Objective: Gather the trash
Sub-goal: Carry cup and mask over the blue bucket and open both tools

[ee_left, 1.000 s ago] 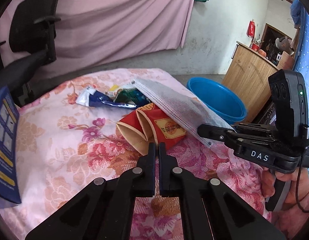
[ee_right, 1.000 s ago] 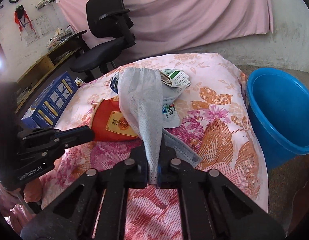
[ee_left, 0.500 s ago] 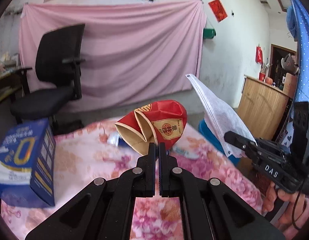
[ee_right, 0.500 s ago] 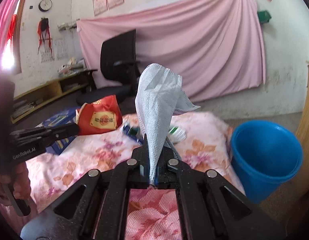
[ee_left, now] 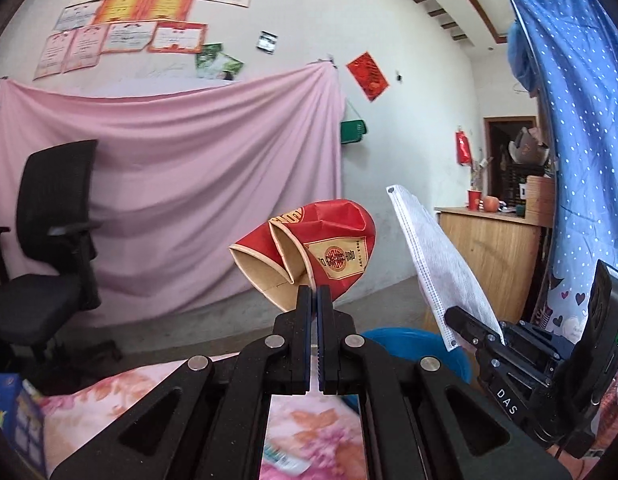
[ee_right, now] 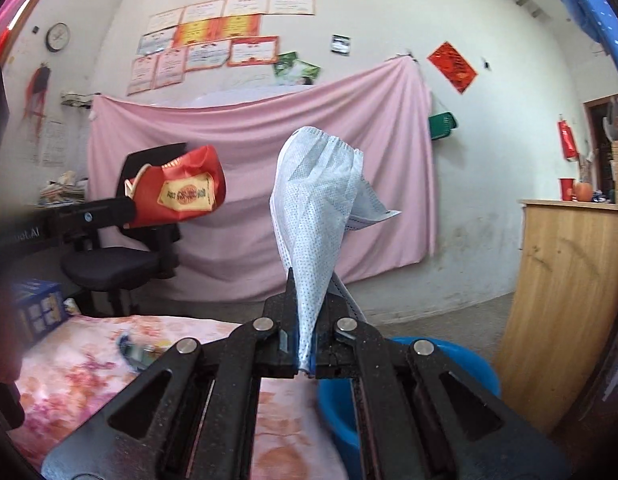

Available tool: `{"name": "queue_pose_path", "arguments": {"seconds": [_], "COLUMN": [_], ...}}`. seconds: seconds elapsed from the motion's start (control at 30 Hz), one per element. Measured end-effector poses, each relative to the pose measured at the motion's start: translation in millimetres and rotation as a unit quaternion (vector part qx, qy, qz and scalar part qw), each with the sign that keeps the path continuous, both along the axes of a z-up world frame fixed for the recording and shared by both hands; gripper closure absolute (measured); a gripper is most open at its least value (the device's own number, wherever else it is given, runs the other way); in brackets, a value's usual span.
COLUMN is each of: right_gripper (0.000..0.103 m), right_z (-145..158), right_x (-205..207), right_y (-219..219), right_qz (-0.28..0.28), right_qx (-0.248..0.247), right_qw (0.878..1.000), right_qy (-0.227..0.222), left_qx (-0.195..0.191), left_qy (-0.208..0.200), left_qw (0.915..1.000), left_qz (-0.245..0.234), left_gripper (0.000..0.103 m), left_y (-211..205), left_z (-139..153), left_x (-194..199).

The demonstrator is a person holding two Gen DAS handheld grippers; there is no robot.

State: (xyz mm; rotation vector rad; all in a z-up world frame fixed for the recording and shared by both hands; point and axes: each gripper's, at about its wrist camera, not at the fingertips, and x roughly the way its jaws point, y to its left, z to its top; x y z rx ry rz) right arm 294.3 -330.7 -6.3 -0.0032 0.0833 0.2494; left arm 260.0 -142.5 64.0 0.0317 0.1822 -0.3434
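My left gripper (ee_left: 314,294) is closed tight on the bottom edge of two crushed red paper cups (ee_left: 309,246), and they stand out beyond the fingertips held by only a thin strip of rim; I judge a quick swing could peel them free before they are over the blue basin (ee_right: 449,364). My right gripper (ee_right: 305,334) is clamped on one corner of a face mask (ee_right: 315,200), which rises limp above the jaws, so it could flop or catch on the fingers when I let go and fall short of the basin. The basin is my landmark: its rim shows just beyond and below both grippers, to the right of the floral cloth (ee_right: 77,364), where more wrappers (ee_right: 135,354) lie blurred. The two grippers are near each other above the basin, so they could knock together if I bring them in at once. To the right of the basin a wooden cabinet (ee_right: 565,280) stands close and limits that side. Behind the basin the floor is open up to the pink sheet (ee_left: 181,184), with an office chair (ee_left: 49,240) well off to its left.
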Motion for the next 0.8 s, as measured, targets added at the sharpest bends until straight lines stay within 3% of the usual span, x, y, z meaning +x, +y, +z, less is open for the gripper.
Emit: {"name": "queue_pose_path", "arguments": {"seconds": [0.1, 0.2, 0.43, 0.67, 0.8], "right_gripper": [0.071, 0.071, 0.071, 0.071, 0.070], "right_z": [-11, -27, -63, -86, -92], "right_x": [15, 35, 63, 82, 94], "right_y": [-30, -58, -104, -110, -108], "right_qz": [-0.033, -0.064, -0.094, -0.085, -0.080], "right_qx": [0.015, 0.032, 0.083, 0.104, 0.103], "right_qw": [0.999, 0.994, 0.974, 0.962, 0.959], "right_qy": [0.034, 0.083, 0.191, 0.237, 0.252], "left_qx": [0.011, 0.012, 0.012, 0.037, 0.039], "left_qy": [0.018, 0.065, 0.172, 0.241, 0.272], "left_qw": [0.9995, 0.9973, 0.9838, 0.9683, 0.9597], "left_qz": [-0.022, -0.033, -0.048, -0.053, -0.058], "left_gripper": [0.102, 0.102, 0.102, 0.102, 0.102], "left_y": [-34, -64, -118, -160, -161], "left_z": [-8, -21, -50, -63, -73], "left_x": [30, 64, 136, 169, 173]}}
